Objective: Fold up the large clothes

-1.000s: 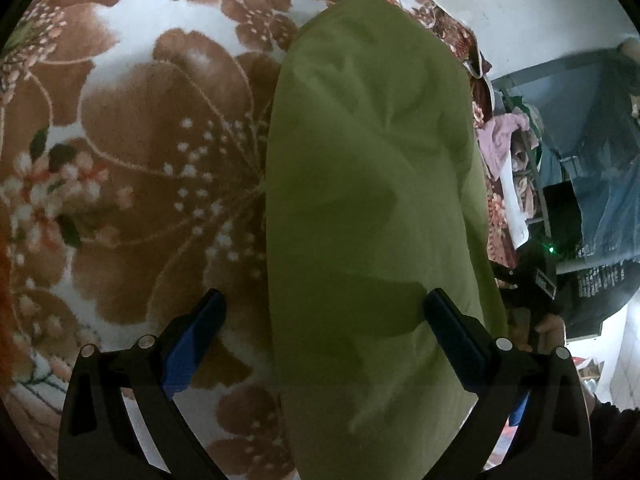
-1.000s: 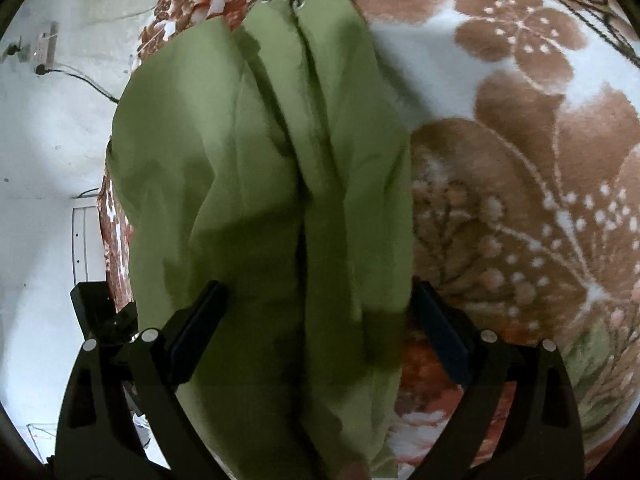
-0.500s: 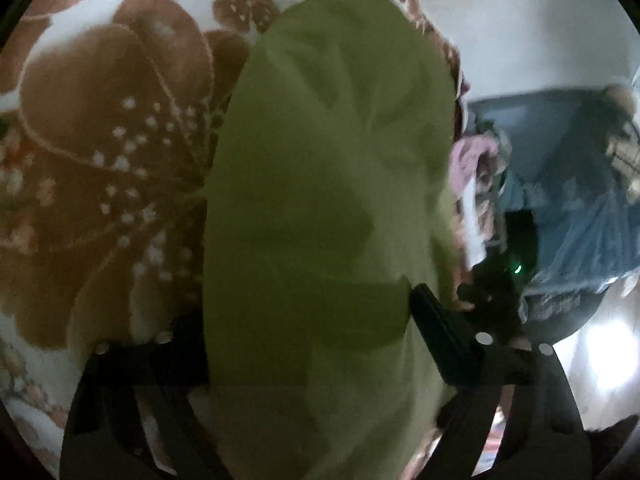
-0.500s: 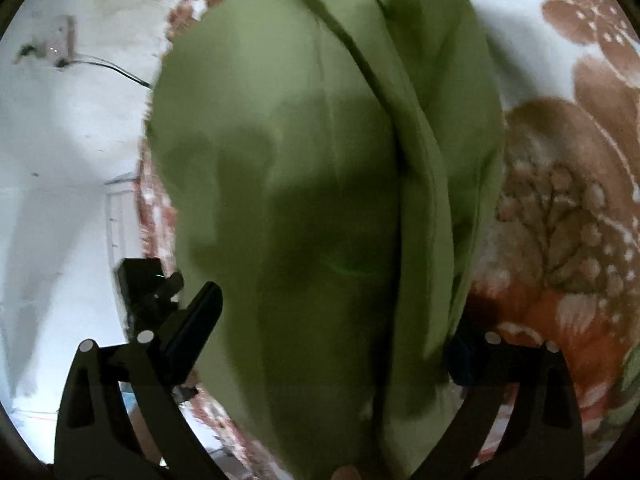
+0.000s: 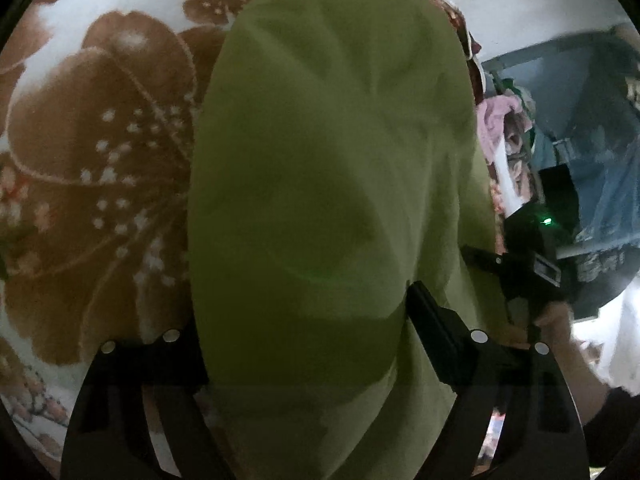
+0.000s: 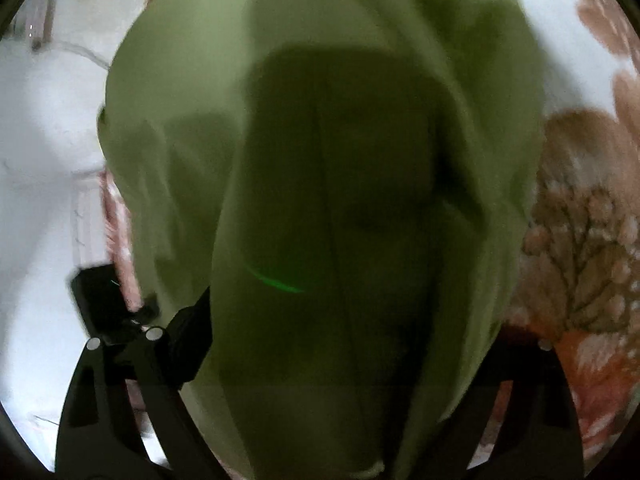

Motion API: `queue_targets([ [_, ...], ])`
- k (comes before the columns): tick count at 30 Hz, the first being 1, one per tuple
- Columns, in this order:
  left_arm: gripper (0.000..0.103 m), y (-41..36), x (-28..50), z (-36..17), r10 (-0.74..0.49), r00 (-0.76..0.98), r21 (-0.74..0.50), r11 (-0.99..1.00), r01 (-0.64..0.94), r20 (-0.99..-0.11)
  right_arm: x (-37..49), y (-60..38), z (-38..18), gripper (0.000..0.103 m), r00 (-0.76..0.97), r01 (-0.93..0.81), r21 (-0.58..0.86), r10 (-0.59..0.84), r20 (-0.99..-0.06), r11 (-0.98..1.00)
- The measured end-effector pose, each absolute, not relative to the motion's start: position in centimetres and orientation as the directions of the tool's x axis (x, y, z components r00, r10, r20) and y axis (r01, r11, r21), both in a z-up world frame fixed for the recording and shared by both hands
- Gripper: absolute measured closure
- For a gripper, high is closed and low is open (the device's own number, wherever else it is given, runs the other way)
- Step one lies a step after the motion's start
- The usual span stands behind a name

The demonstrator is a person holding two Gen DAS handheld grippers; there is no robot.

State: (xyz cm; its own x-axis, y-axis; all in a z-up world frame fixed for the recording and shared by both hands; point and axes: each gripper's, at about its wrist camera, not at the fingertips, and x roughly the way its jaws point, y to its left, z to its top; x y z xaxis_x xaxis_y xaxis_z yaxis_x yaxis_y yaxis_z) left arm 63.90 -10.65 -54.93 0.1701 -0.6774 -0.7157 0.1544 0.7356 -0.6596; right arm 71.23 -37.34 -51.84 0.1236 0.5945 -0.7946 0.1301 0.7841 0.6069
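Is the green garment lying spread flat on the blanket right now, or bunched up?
Bunched: the green garment hangs in draped layers and creases over both grippers, above the floral blanket.

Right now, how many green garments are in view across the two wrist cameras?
1. The green garment drapes between the left gripper's jaws and, in the right wrist view, over the right gripper, above the floral blanket. Folds may hide more.

Both pictures are dim and round, dark at the bent edges. The green cloth (image 6: 320, 200) is blurry with a big dark shadow. White glare (image 5: 616, 320) shines at one side.
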Motion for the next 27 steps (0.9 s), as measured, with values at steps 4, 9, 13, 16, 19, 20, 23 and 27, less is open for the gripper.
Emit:
queue_targets([
  [4, 0.046, -11.2, 63.6, -52.5, -0.673, 0.175, -0.649, 0.74, 0.178, -0.719, 70.8, -36.9, -50.4, 0.054, 0.107, 0.103, 0.573, 0.564, -0.819, 0.813],
  [9, 0.05, -11.6, 64.1, -53.3, -0.675, 0.178, -0.653, 0.738, 0.169, -0.716, 70.5, -36.2, -50.6, 0.063, 0.13, 0.089, 0.552, 0.539, -0.832, 0.829],
  [13, 0.073, -12.4, 63.6, -51.6, -0.648, 0.194, -0.61, 0.76, 0.223, -0.737, 70.0, -34.3, -48.8, 0.086, 0.188, 0.067, 0.477, 0.459, -0.868, 0.876],
  [16, 0.078, -13.2, 63.0, -48.1, -0.642, 0.203, -0.584, 0.761, 0.283, -0.739, 68.2, -31.5, -45.1, 0.09, 0.272, -0.035, 0.325, 0.322, -0.907, 0.945],
  [19, 0.078, -13.9, 62.0, -45.4, -0.616, 0.211, -0.533, 0.774, 0.342, -0.759, 65.9, -30.7, -43.1, 0.091, 0.326, -0.014, 0.291, 0.279, -0.903, 0.957],
  [20, 0.078, -14.1, 61.7, -44.7, -0.607, 0.217, -0.517, 0.778, 0.356, -0.765, 65.5, -30.8, -42.7, 0.091, 0.338, -0.006, 0.294, 0.278, -0.899, 0.956],
  [23, 0.078, -14.8, 60.1, -42.1, -0.589, 0.247, -0.48, 0.788, 0.385, -0.769, 63.7, -30.9, -41.4, 0.091, 0.39, -0.02, 0.272, 0.258, -0.884, 0.962],
  [27, 0.079, -15.1, 57.2, -39.5, -0.589, 0.268, -0.462, 0.785, 0.413, -0.762, 60.4, -32.6, -38.2, 0.091, 0.447, -0.031, 0.246, 0.234, -0.863, 0.969],
])
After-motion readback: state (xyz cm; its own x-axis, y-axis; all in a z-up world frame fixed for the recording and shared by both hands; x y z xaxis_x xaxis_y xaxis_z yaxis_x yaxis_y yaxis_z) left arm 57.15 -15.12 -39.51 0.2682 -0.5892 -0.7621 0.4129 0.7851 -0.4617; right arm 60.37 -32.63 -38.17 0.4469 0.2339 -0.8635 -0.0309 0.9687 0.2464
